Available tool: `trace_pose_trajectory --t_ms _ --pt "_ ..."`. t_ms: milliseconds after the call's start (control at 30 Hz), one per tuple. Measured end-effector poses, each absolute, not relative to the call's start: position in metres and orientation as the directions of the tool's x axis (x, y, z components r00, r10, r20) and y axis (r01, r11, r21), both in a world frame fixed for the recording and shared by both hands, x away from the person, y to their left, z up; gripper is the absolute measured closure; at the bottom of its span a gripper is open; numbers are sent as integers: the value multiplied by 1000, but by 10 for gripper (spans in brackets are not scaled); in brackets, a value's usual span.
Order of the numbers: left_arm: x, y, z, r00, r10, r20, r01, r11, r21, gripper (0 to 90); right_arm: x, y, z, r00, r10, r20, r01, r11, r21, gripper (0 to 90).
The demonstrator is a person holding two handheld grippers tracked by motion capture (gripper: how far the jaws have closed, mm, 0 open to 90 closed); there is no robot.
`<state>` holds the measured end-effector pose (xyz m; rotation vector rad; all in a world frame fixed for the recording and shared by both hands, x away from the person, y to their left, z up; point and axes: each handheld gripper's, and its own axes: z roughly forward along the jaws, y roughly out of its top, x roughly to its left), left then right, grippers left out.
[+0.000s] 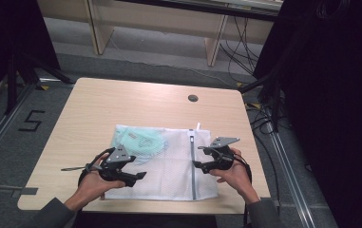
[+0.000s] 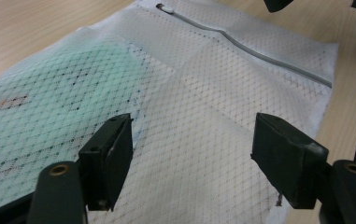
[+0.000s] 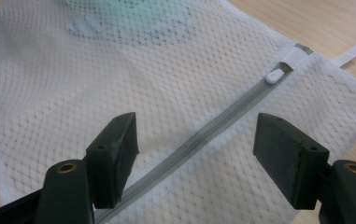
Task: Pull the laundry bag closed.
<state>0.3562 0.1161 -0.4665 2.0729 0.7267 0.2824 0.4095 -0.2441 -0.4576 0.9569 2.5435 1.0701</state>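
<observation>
I had the white mesh bag (image 1: 164, 164) lying flat on the bench (image 1: 121, 102), something green (image 1: 140, 141), perhaps a garment, inside. Left tongs (image 2: 192, 156) hovered wide open over the mesh; right tongs (image 3: 195, 156) gaped astride the zipper (image 3: 222, 128), gripping nothing.

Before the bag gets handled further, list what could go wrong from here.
1. The white mesh bag is thin and lies flat, so the open left gripper may pinch only the top layer, or snag the weave.
2. The zipper pull is small and sits at the far end of the zipper; the right gripper, open over mid-zipper, could miss it.
3. The green item inside could bunch up if the bag gets dragged.
</observation>
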Motion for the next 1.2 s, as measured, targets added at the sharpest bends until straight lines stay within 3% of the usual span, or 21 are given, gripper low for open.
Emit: trace_pose_trajectory --t_ms 767,867,900,1033,1200 --pt "343 125 -466 797 601 -62 395 -440 806 270 377 -251 -462 -773 633 45 490 550 676 293" --pt "342 127 -466 801 596 -49 386 -453 804 257 369 -251 -464 -765 642 47 503 551 666 283" --pt "341 128 -465 803 594 -41 384 -465 798 254 369 -252 -468 -771 637 5 467 560 684 282" --pt "339 131 -464 788 614 -43 401 -459 793 200 364 -256 -468 -768 641 10 483 569 666 275" --pt "335 134 -465 774 629 -68 430 -444 786 195 356 -259 -465 -753 657 45 524 556 646 263"
